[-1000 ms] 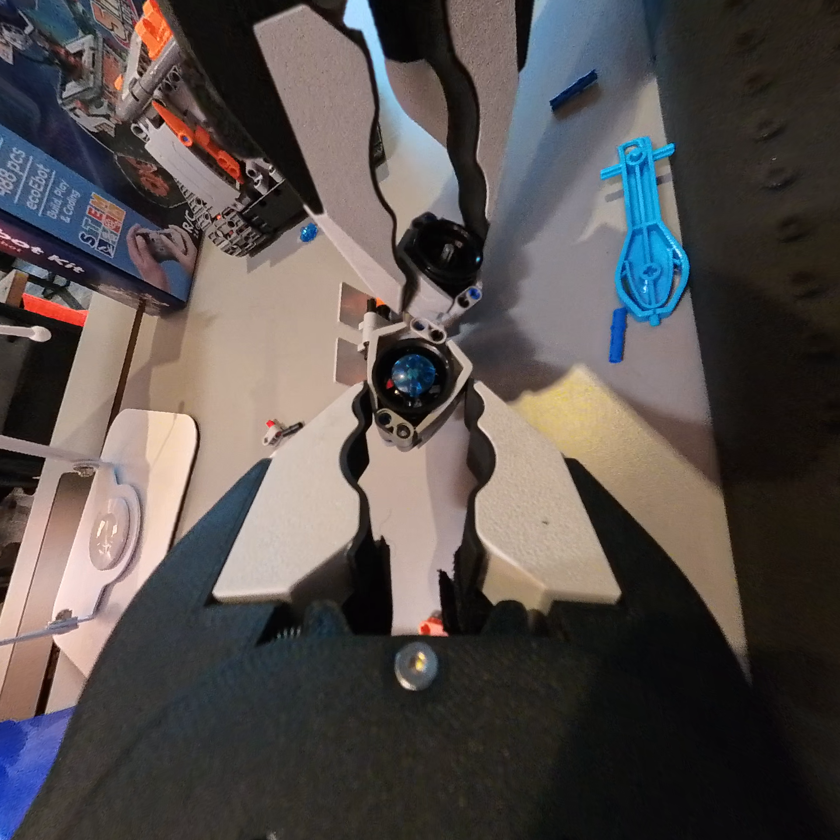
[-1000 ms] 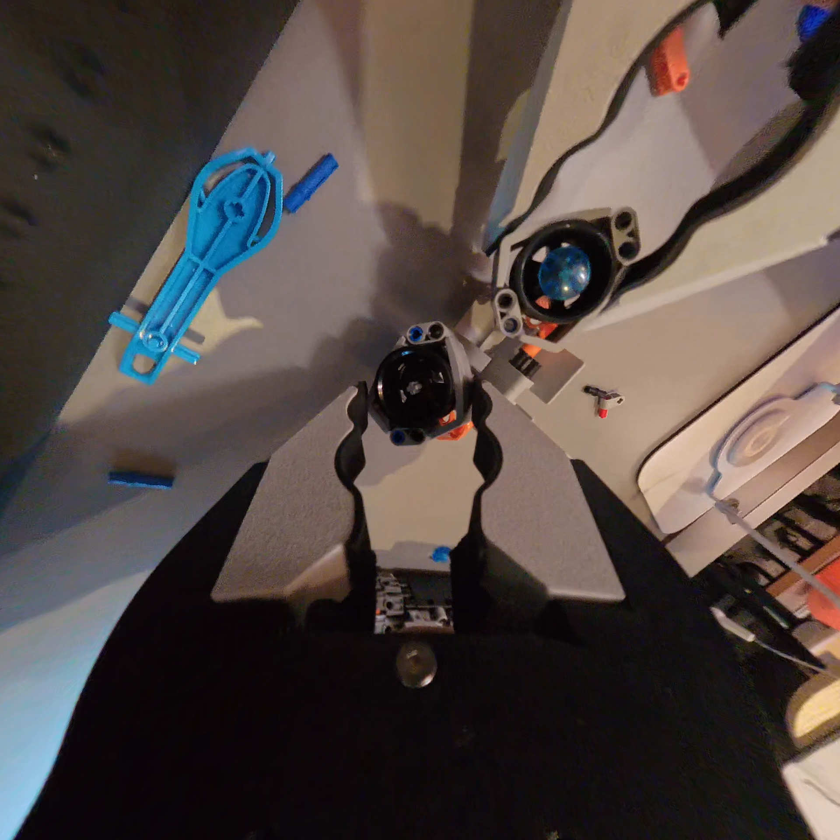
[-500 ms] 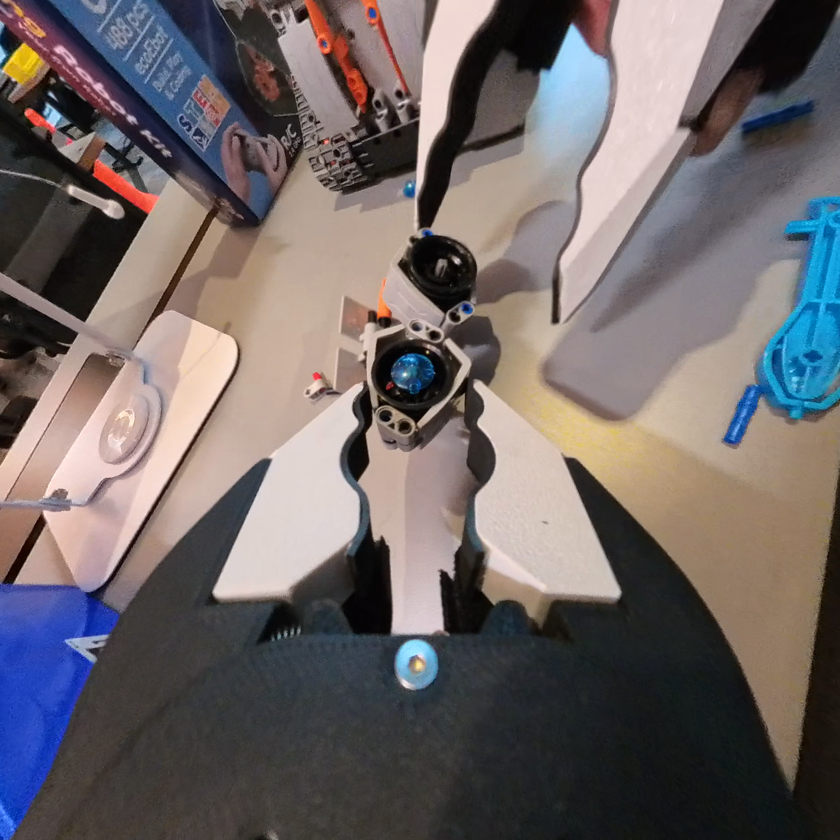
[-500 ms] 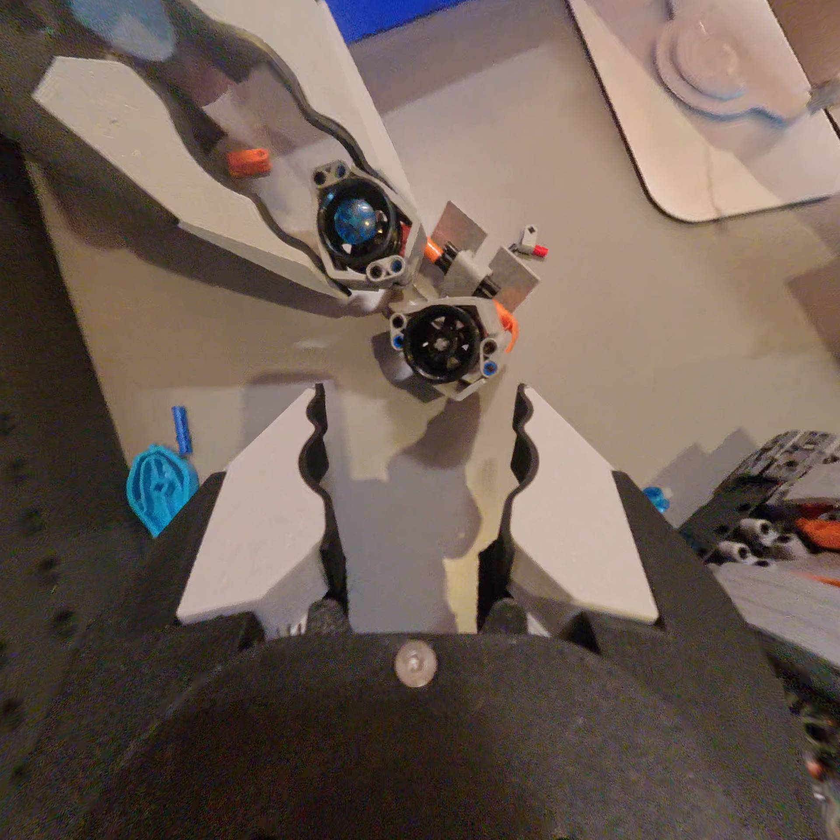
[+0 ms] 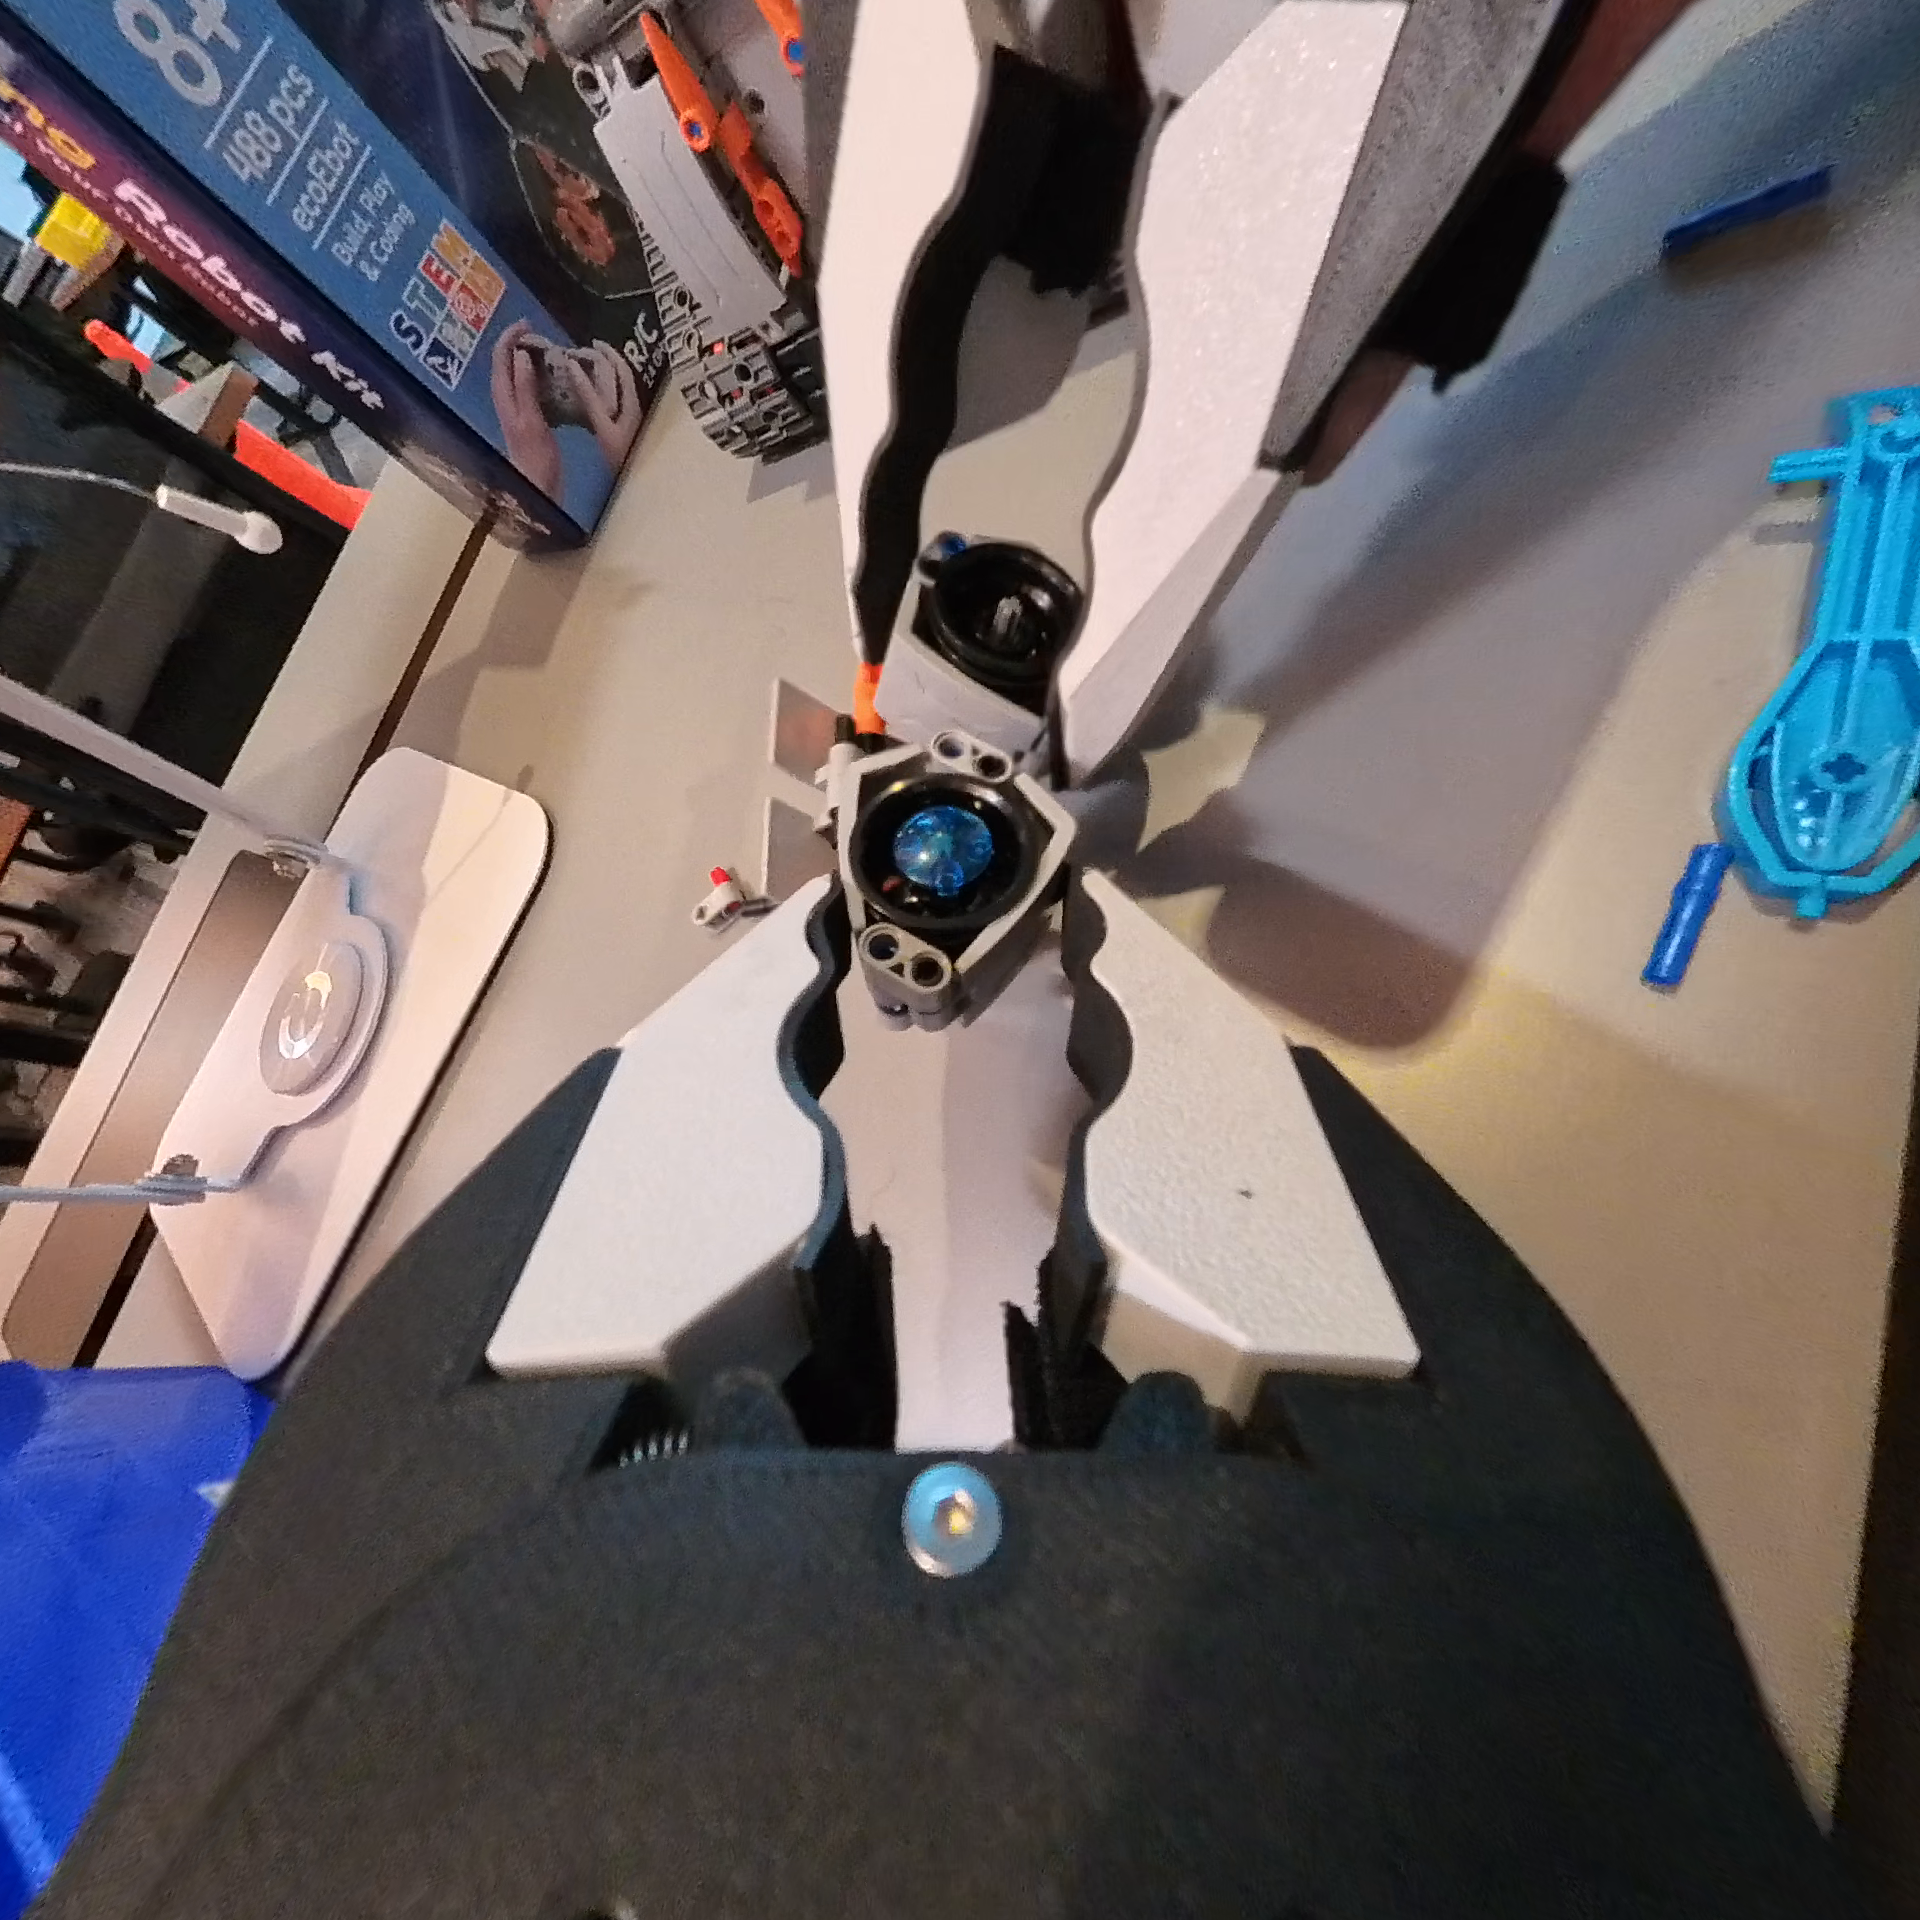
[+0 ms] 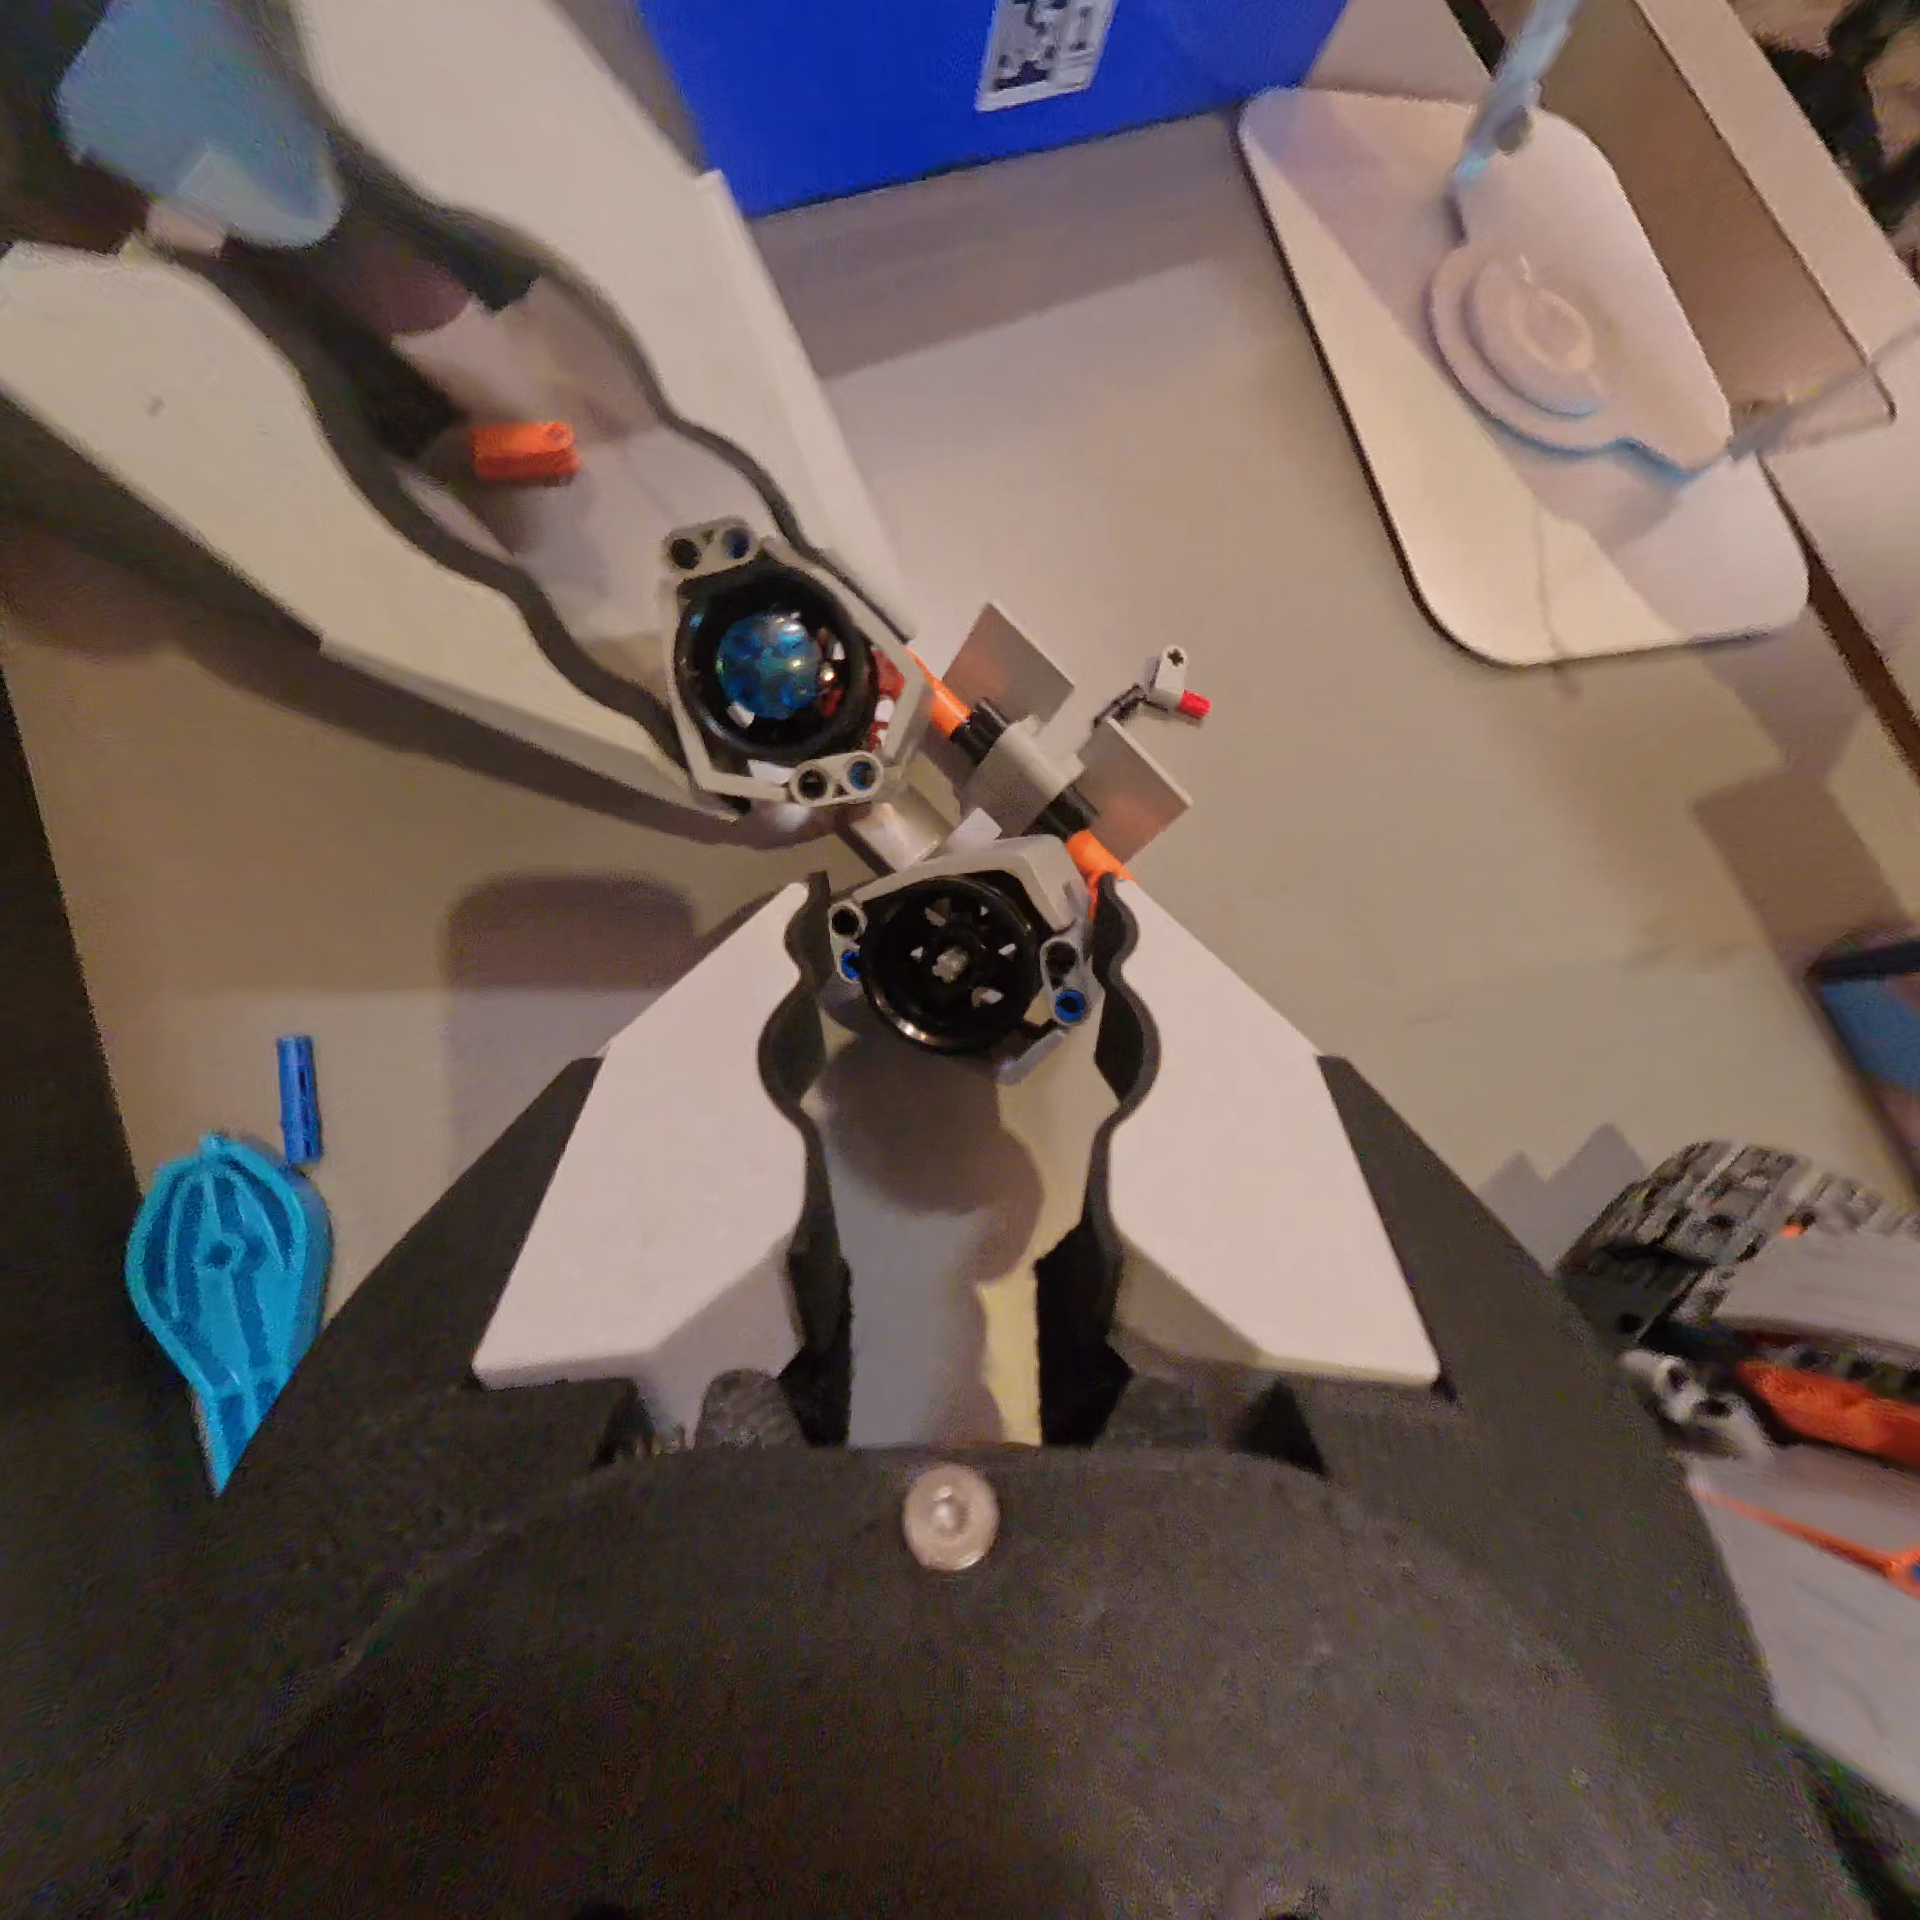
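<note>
A small brick assembly has two grey housings joined by a grey middle piece with orange connectors and flat grey panels (image 6: 1013, 655). My left gripper (image 5: 951, 914) is shut on the housing with the blue dome (image 5: 940, 857). My right gripper (image 6: 961, 904) is shut on the housing with the black hub (image 6: 951, 971). In the left wrist view the right gripper (image 5: 977, 665) comes in from the top around the black-hub housing (image 5: 997, 623). In the right wrist view the left gripper (image 6: 816, 722) comes in from the upper left with the blue-dome housing (image 6: 774, 665). The assembly is held just above the beige table (image 6: 1299, 935).
A light blue plastic tool (image 5: 1829, 769) and a blue pin (image 5: 1683, 930) lie to the right. A kit box (image 5: 312, 239) and a tracked model (image 5: 727, 260) stand at the back. A white stand base (image 5: 343, 1029), a blue bin (image 6: 935, 83), a small grey-red pin (image 6: 1169, 686). My two grippers' fingertips are within a few centimetres of each other.
My right gripper let go of the black-hub housing, opened wide and swung around, and now it has closed on that housing again. My left gripper kept its hold throughout.
</note>
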`<state>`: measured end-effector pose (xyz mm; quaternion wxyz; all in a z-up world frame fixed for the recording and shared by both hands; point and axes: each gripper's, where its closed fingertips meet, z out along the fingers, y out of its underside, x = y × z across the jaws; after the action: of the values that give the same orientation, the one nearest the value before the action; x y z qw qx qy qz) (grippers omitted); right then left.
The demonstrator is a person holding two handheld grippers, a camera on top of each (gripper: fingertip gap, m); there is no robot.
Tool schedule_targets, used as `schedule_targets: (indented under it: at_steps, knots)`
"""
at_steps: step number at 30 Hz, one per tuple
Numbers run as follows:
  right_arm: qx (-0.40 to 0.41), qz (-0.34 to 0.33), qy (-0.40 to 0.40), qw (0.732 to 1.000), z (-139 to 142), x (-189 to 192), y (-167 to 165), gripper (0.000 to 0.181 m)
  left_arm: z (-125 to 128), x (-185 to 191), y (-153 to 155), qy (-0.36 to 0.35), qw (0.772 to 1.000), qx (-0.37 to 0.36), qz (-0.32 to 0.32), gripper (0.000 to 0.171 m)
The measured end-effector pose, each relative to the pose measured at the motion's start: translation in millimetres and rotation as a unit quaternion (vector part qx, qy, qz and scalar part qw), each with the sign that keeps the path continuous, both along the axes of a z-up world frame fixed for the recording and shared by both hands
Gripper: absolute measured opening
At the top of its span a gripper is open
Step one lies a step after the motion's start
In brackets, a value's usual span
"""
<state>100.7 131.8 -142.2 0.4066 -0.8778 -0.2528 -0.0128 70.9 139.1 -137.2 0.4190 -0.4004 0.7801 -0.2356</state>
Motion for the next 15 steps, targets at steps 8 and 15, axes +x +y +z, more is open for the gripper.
schedule_targets:
  at_steps: [8,15]
  knots:
    - [-0.099,0.261,-0.258,0.925,-12.5,3.3,-20.9,0.048,-2.1,-1.6,-4.8,0.007,0.999,0.019,-0.036,0.038]
    - [-0.106,0.298,-0.370,0.874,-0.6,10.1,-13.1,0.053,-1.7,0.1,1.5,0.002,0.999,0.017,-0.030,0.038]
